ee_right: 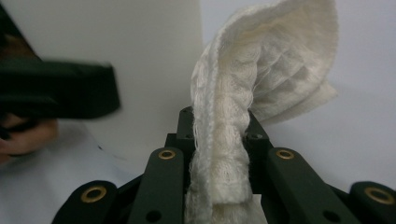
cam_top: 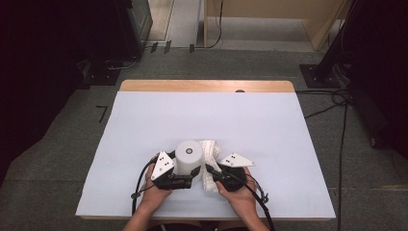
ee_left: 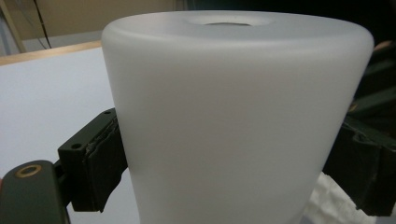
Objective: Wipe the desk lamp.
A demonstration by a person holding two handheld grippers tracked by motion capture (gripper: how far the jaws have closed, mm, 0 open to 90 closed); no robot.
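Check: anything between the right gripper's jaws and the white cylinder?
Yes: the folded white cloth, pinched in the right gripper, stands beside the white cylinder; the right gripper view shows it.

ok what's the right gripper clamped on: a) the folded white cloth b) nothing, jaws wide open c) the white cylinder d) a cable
a: in the right gripper view the right gripper has its jaws pinched on the folded white cloth, which rises up between them, while the white cylinder sits between the left gripper's pads.
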